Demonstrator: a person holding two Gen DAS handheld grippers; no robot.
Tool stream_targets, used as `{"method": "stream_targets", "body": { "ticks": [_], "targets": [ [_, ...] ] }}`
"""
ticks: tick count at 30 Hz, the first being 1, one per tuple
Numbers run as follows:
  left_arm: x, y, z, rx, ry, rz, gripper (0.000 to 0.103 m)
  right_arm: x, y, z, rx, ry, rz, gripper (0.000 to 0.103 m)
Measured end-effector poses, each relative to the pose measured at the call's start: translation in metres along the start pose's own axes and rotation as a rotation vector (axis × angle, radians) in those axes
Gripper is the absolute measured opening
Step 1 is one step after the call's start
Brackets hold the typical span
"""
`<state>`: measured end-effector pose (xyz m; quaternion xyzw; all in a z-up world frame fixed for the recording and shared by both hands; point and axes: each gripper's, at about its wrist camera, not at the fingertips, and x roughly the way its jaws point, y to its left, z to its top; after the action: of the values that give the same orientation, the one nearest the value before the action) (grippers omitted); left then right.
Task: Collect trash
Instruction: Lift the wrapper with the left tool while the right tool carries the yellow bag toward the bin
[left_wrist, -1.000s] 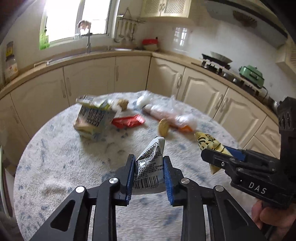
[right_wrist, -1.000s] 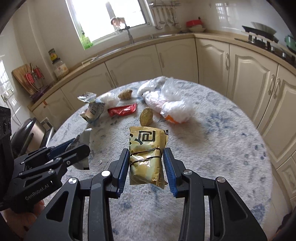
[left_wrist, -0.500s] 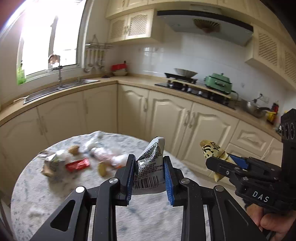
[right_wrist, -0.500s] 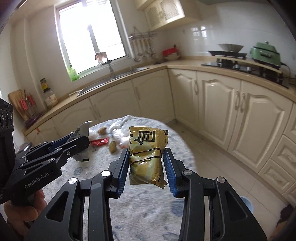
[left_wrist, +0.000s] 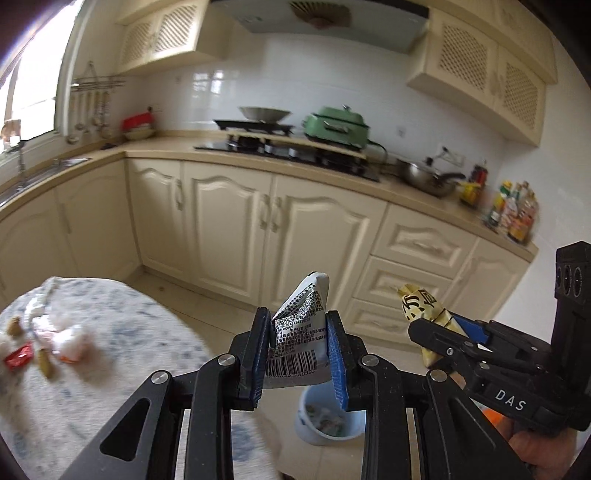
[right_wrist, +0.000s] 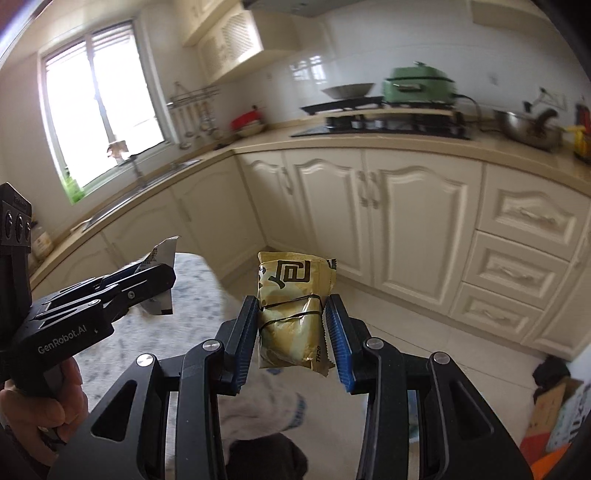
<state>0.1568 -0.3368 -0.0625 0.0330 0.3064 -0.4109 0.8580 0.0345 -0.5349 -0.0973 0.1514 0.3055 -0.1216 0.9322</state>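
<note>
My left gripper is shut on a silver wrapper with a barcode, held in the air past the table's edge. Below it on the floor stands a pale blue bin with scraps inside. My right gripper is shut on a gold snack packet bound with a black band. In the left wrist view that gripper shows at right with the gold packet. In the right wrist view the left gripper shows at left with the silver wrapper.
The round marbled table lies at the left with more trash: a red wrapper and white plastic bags. Cream cabinets and a counter with a stove run behind. Cardboard boxes sit on the floor at right.
Both grippers have swung right, away from the table and out over the floor, each keeping its wrapper. The blue bin has come into the left wrist view.
</note>
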Motion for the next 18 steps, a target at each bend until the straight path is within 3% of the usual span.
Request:
{"method": "stream_targets", "body": {
  "ticks": [8, 18],
  "targets": [
    [0.121, -0.034, 0.005, 0.025, 0.245, -0.126, 0.026, 0.024, -0.101, -0.023, 0.125, 0.071, -0.131, 0.038],
    [0.283, -0.046, -0.004, 0.003, 0.538, -0.145, 0.026, 0.088, -0.187, -0.068, 0.268, 0.223, -0.192, 0.038]
  ]
}}
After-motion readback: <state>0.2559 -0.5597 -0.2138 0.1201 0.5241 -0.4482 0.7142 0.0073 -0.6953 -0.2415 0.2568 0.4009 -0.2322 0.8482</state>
